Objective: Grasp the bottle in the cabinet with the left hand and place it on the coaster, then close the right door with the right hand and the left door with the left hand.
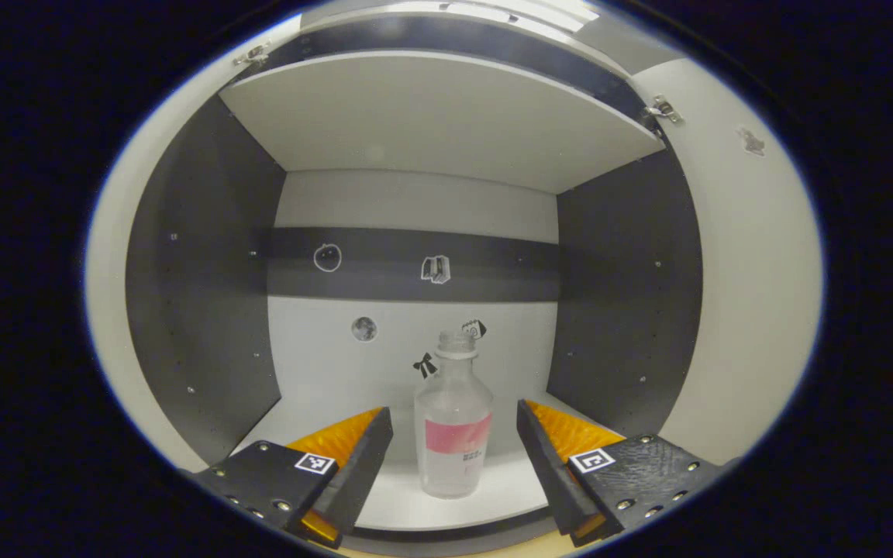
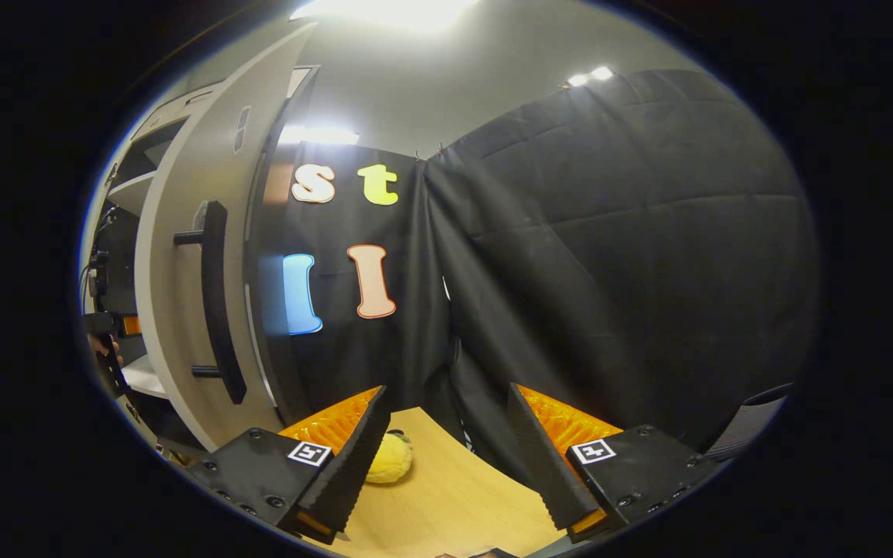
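Open cabinet, one bottle inside.
Bottle: clear, pink-banded label, upright on the white cabinet floor, between the spread fingers of the left tool, touching neither. Right tool: fingers spread, empty, over the wooden counter beside the open right door; yellow plush object nearby.

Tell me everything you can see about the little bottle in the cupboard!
The bottle is small and see-through, probably plastic, with round shoulders, a short neck and a pale cap on top. A pink band with a little dark print wraps its middle. It looks empty or nearly so. It stands upright on the white cabinet floor, near the front edge, with the stickered back wall behind it. The left gripper is open with a finger on each side of the bottle, not touching it.
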A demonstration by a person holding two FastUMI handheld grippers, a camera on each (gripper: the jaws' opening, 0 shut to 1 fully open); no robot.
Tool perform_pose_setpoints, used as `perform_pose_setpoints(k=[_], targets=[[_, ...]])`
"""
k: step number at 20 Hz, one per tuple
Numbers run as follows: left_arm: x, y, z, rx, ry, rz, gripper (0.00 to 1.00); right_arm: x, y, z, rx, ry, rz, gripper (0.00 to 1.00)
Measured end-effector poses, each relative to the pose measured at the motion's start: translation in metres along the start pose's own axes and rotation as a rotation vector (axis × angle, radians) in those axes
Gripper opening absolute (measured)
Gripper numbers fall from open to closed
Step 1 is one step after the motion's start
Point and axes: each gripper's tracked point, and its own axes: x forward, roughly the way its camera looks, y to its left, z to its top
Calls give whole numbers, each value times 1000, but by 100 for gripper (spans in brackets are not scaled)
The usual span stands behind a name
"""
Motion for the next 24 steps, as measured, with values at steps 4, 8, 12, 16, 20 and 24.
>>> perform_pose_setpoints(k=[4,8,12,16,20,24], targets=[[21,-3,-5,33,16,9,99,19,-1,-9,7,12,4,96],[34,-6,-16,52,41,11,92,39,-3,-12,19,16,3,97],[42,-3,-17,84,35,37,72,58,-5,-18,17,29,16,96],[38,-8,-16,92,45,51,62,71,-11,-19,18,26,26,96],[25,-15,-8,81,31,56,67,85,-6,-22,46,43,67,96],[-5,-21,18,89,-13,59,68,94,-1,-13,29,14,114,96]])
